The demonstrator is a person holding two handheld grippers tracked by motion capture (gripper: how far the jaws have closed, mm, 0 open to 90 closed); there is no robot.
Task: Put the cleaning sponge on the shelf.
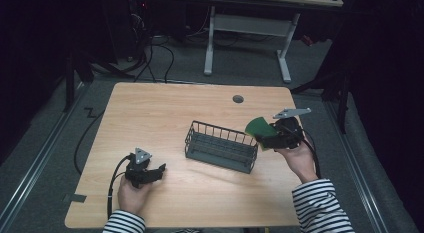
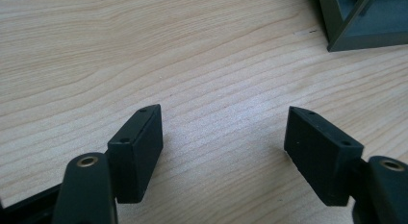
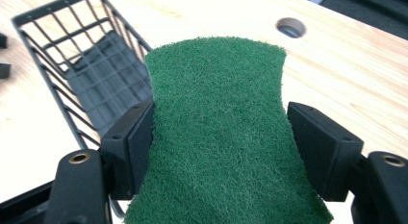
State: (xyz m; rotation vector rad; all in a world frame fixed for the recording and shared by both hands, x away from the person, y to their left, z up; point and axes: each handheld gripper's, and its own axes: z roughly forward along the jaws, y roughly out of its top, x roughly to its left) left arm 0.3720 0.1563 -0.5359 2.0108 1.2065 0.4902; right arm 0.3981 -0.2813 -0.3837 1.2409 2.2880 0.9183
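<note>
Your right tool (image 1: 266, 135) is clamped on a green scouring pad (image 3: 222, 132); its two black jaws press the pad's narrow waist from both sides, and the pad sticks out forward between them; in the high view the pad (image 1: 259, 127) is lifted above the right end of the dark wire basket (image 1: 221, 146), not touching the surface (image 1: 170, 108); the basket stands near the middle of the surface, and I see nothing inside it, only its grid floor; your left tool (image 1: 159, 169) rests low on the surface, well apart from the basket, its jaws spread wide with only bare wood between them; a round hole (image 1: 238, 99) lies near the far edge.
</note>
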